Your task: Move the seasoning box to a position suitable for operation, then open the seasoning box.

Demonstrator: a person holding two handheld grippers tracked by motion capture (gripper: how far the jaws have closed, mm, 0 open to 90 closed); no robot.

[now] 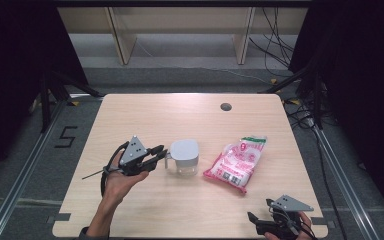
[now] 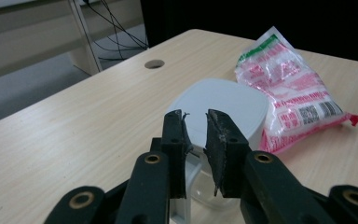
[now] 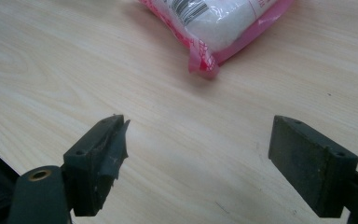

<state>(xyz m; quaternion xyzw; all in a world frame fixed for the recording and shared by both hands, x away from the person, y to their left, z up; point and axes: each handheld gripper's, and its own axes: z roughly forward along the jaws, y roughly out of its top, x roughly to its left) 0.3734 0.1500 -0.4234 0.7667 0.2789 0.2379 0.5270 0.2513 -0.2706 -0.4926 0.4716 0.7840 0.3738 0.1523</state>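
A clear cup with a white lid (image 1: 184, 156) (image 2: 223, 105) stands at the middle of the wooden table (image 1: 180, 115). Its handle (image 2: 186, 184) points left, and my left gripper (image 1: 159, 153) (image 2: 196, 123) comes in from that side with its jaws closed on the handle. A pink and white sealed bag (image 1: 236, 162) (image 2: 293, 93) (image 3: 214, 18) lies flat just right of the cup, not touching it. Near the table's front right corner my right gripper (image 1: 258, 223) (image 3: 198, 154) rests low over bare wood, jaws wide apart and empty, short of the bag's near corner.
A round cable hole (image 1: 225, 106) (image 2: 154, 64) sits near the table's far edge. Cables (image 1: 275, 45) trail on the floor behind, beside wooden shelf legs (image 1: 121, 40). Dark frame rails (image 1: 45, 100) flank both sides of the table.
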